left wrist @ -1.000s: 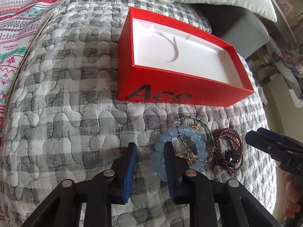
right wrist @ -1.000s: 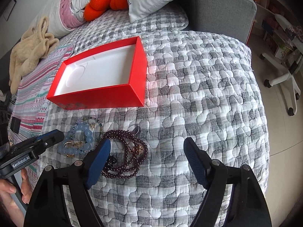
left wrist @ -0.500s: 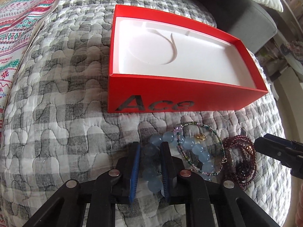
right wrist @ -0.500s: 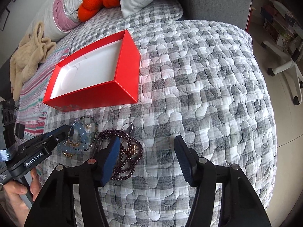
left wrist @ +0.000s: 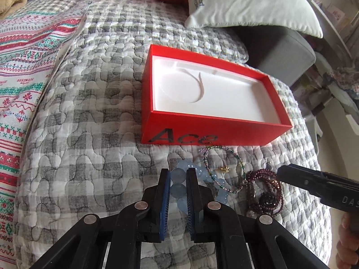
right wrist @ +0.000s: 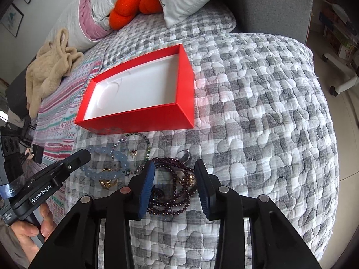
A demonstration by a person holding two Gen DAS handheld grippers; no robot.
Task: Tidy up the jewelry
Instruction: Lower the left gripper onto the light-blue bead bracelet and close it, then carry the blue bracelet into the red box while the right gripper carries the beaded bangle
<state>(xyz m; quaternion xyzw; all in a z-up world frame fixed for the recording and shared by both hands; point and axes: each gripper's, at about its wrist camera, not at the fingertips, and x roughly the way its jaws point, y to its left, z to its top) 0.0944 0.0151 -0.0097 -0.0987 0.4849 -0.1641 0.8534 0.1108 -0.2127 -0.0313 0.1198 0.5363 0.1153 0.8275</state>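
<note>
Left gripper (left wrist: 177, 185) was closed on the pale blue bead bracelet (left wrist: 179, 190), beads pinched between its pads, the rest of the loop trailing right onto the quilted bed (left wrist: 89, 123). Right gripper (right wrist: 174, 179) stood partly open, jaws having just been closing, straddling the dark red bead strand (right wrist: 172, 188) without pressing it. A thin multicoloured bead bracelet (left wrist: 222, 168) lay between the two, just in front of the red box (left wrist: 213, 132). The box sat open, white-lined, empty, long axis running left to right in the left wrist view, lettered side facing the jewelry.
</note>
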